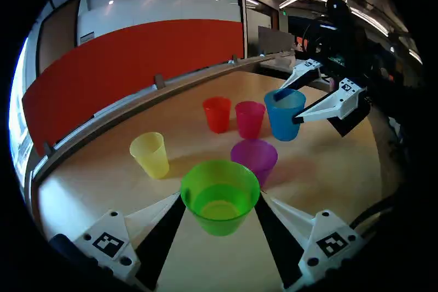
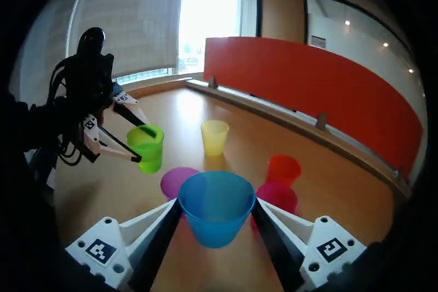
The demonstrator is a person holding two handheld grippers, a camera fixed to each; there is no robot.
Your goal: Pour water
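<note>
My left gripper (image 1: pixel 220 204) is shut on a green cup (image 1: pixel 220 196) held above the wooden table (image 1: pixel 328 166); something pale lies in its bottom. Across the table the right gripper (image 1: pixel 293 108) is shut on a blue cup (image 1: pixel 284 114). In the right gripper view the blue cup (image 2: pixel 216 207) sits upright between my right gripper (image 2: pixel 216 210) fingers, and the left gripper (image 2: pixel 137 144) holds the green cup (image 2: pixel 146 148) off to the left. Both cups stand upright and apart.
A yellow cup (image 1: pixel 150 154), a purple cup (image 1: pixel 254 159), an orange-red cup (image 1: pixel 217 114) and a pink cup (image 1: pixel 249 119) stand on the table between the grippers. A red partition (image 1: pixel 131 67) runs along the table's far edge.
</note>
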